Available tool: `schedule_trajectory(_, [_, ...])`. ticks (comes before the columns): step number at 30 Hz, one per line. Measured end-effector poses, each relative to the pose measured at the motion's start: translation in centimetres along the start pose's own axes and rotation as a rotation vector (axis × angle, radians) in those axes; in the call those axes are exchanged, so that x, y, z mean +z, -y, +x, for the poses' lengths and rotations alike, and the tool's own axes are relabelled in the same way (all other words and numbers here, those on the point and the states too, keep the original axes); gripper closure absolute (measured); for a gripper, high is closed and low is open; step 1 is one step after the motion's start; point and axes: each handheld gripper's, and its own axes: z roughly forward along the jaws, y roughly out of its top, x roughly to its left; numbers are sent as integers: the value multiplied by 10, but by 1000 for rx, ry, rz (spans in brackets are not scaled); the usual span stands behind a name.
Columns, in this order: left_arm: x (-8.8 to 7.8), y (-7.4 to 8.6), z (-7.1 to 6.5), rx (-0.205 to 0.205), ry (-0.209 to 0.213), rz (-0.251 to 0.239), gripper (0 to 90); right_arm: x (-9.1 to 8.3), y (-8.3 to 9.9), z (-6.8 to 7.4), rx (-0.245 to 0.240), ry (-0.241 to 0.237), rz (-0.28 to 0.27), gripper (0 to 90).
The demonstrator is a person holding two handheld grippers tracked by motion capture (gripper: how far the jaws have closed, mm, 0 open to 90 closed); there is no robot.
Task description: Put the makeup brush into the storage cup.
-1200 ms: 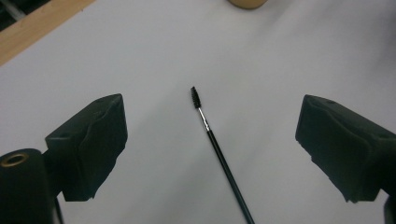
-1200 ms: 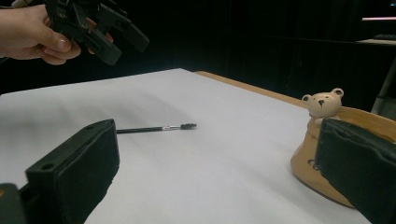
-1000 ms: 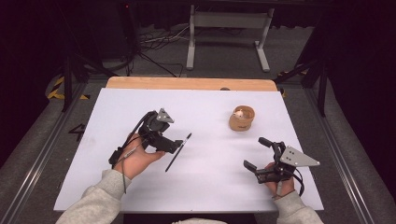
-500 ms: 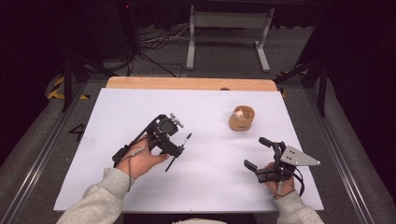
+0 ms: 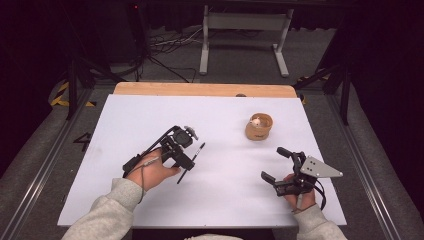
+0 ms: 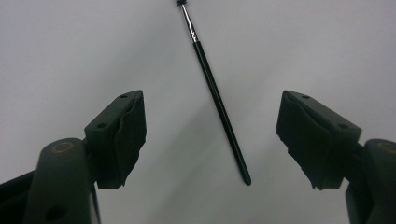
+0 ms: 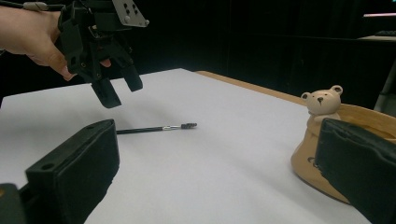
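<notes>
Brush point(image 6: 215, 93) lay flat mid-tabletop point(image 5: 150, 115), left gripper point(image 5: 192, 160) over it, jaws just closing astride, not yet touching; right gripper point(image 5: 272, 165) idled open, empty.

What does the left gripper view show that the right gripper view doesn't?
The left gripper view looks straight down the brush, which lies untouched between the left gripper's open jaws that have just been closing.

The right gripper view adds the bear-faced holder, the person's hand carrying the left gripper above the brush, and the right gripper's own open jaws.

Both show the brush on the white table.
</notes>
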Motion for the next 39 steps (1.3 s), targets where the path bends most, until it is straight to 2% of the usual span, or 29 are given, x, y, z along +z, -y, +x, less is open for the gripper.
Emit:
schedule_trajectory(9, [8, 2, 5, 13, 27, 21, 285, 0, 0, -1, -1, 1, 0, 2])
schedule_trajectory(13, [13, 3, 5, 3, 33, 26, 288, 0, 0, -1, 0, 2, 0, 2])
schedule_trajectory(16, [16, 4, 5, 22, 38, 44, 312, -1, 0, -1, 4, 4, 1, 2])
schedule_trajectory(19, [19, 4, 6, -1, 48, 49, 324, 0, 0, -1, 7, 2, -1, 2])
schedule_trajectory(30, [29, 4, 7, 1, 77, 63, 328, -1, 1, -1, 13, 3, -1, 1])
schedule_trajectory(39, [34, 5, 7, 5, 77, 87, 369, 0, 1, -1, 14, 0, 0, 1])
